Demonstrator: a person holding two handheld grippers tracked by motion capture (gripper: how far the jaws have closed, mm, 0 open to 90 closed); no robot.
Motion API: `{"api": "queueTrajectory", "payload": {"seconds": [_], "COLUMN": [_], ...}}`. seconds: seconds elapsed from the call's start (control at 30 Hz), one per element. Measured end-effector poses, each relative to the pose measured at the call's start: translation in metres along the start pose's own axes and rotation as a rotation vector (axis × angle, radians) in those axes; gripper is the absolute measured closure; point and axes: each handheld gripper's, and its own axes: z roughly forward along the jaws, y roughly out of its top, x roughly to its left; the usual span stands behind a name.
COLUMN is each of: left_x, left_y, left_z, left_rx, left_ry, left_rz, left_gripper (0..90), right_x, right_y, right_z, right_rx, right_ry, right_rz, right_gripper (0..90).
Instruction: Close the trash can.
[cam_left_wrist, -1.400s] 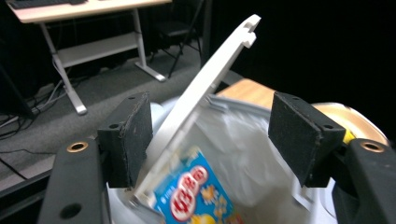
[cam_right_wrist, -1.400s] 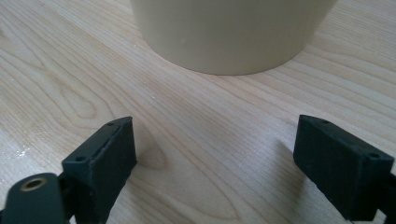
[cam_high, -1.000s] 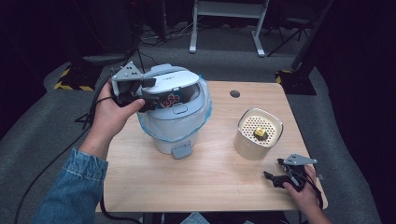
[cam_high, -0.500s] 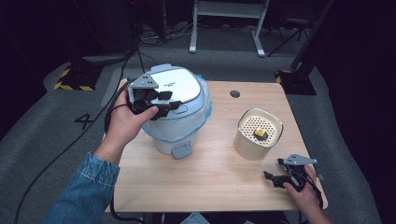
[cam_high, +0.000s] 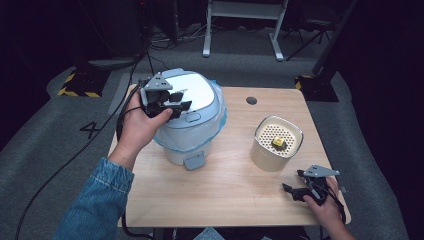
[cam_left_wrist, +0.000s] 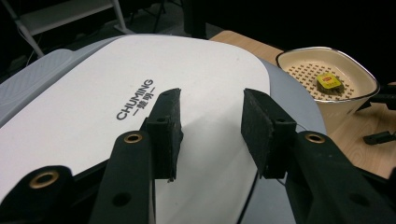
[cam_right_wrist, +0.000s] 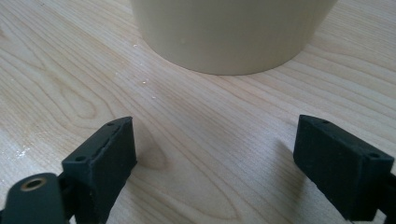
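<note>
White-lidded, pale blue-grey plastic rice cooker stands upright at the left end of the light wooden table, lid down, a small grey tab at its base facing the person; left gripper hovers over the lid's left part, jaws apart with nothing between them, pads just above the glossy white panel bearing printed lettering; likely heavy, rigid, smooth and slippery on top, so the lid offers poor purchase; better hold looks like the latch button on the lid's front edge; body is squat, with the lid's long axis running front to back; right of the cooker stands a cream perforated-top ceramic canister; right gripper rests on the table near it, jaws wide apart, empty.
</note>
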Motion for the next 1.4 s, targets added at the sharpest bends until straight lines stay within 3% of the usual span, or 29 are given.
{"api": "queueTrajectory", "payload": {"seconds": [0.17, 0.27, 0.33, 0.4, 0.5, 0.53, 0.6, 0.63, 0.73, 0.83, 1.03, 1.4], "left_x": [-0.002, -0.005, -0.011, -0.012, -0.012, -0.011, -0.01, -0.01, -0.013, -0.02, -0.036, -0.054], "left_y": [0.0, 0.002, 0.002, 0.003, 0.002, 0.001, 0.001, 0.001, 0.002, 0.003, -0.003, -0.034], "left_z": [0.0, 0.0, 0.003, 0.003, 0.004, 0.004, 0.005, 0.004, -0.003, -0.013, -0.029, -0.049], "left_rx": [0.003, 0.018, 0.048, 0.046, 0.03, 0.025, 0.017, 0.016, -0.052, -0.083, -0.085, -0.085], "left_ry": [0.01, 0.032, 0.068, 0.079, 0.079, 0.073, 0.069, 0.058, 0.004, -0.045, -0.096, -0.08], "left_rz": [0.021, 0.067, 0.116, 0.121, 0.091, 0.075, 0.063, 0.064, 0.046, 0.045, 0.047, 0.023], "left_gripper": [58.4, 58.9, 62.1, 62.8, 62.0, 58.8, 42.1, 38.2, 32.9, 31.1, 29.8, 29.5], "right_x": [0.0, 0.0, 0.0, 0.0, 0.0, 0.0, 0.0, 0.0, 0.0, 0.0, -0.001, -0.002], "right_y": [0.0, 0.0, 0.0, 0.0, 0.0, 0.0, 0.0, 0.0, 0.0, 0.0, 0.0, 0.001], "right_z": [0.0, 0.0, 0.0, 0.0, 0.0, 0.0, 0.0, 0.0, 0.0, 0.0, 0.0, 0.0], "right_rx": [0.0, 0.0, 0.0, 0.0, 0.0, 0.0, 0.001, 0.0, 0.001, 0.0, 0.001, 0.001], "right_ry": [0.0, 0.0, 0.0, 0.0, 0.0, 0.0, 0.0, 0.0, 0.0, 0.001, 0.008, 0.02], "right_rz": [0.0, 0.0, 0.0, 0.0, -0.001, 0.0, 0.0, -0.001, -0.001, -0.001, -0.001, -0.011], "right_gripper": [13.4, 13.4, 13.4, 13.4, 13.4, 13.4, 13.4, 13.4, 13.4, 13.4, 13.5, 13.4]}}
